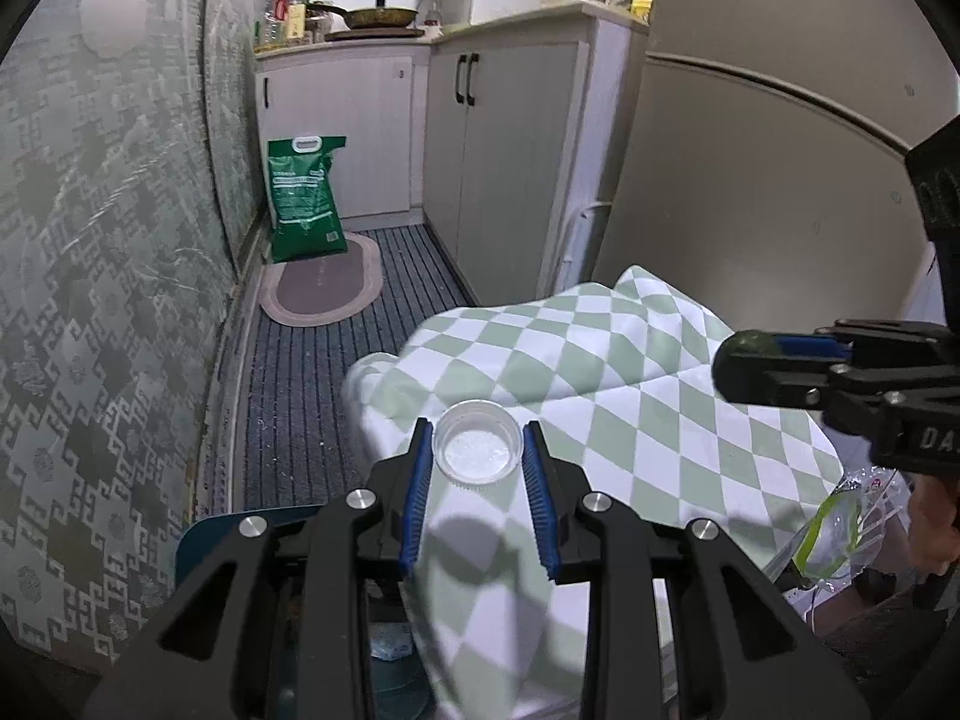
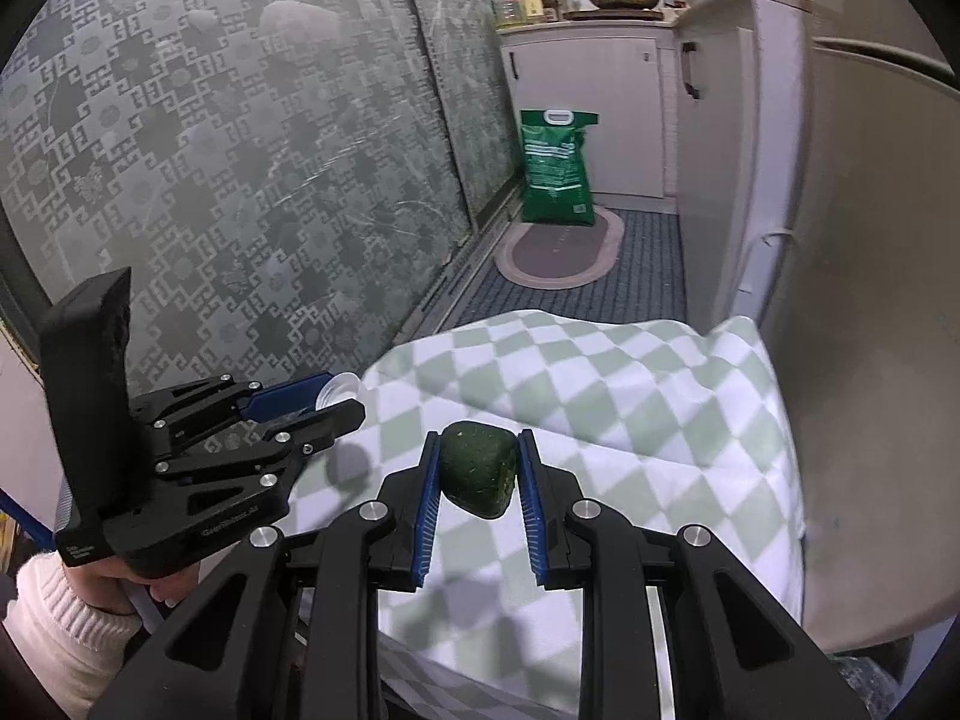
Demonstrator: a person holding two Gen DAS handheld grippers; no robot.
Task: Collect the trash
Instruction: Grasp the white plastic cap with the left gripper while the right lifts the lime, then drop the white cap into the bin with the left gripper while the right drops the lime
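Note:
In the left wrist view my left gripper (image 1: 477,450) is shut on a small clear plastic cup (image 1: 477,449) with white residue in its bottom, held above a green-and-white checked cloth (image 1: 600,372). From the right wrist view the same gripper (image 2: 336,399) shows at the left with the cup's rim (image 2: 343,390) at its tips. My right gripper (image 2: 478,468) is shut on a dark green lump (image 2: 480,468), also above the checked cloth (image 2: 600,408). That gripper (image 1: 744,354) enters the left wrist view from the right, the green lump (image 1: 744,343) at its tip.
A crumpled clear wrapper with a green stripe (image 1: 840,534) lies at the cloth's right edge. A green sack (image 1: 306,198) and an oval mat (image 1: 324,288) sit on the striped floor by white cabinets (image 1: 498,150). A patterned glass panel (image 1: 102,300) runs along the left. A hand in a white sleeve (image 2: 60,618) holds the left gripper.

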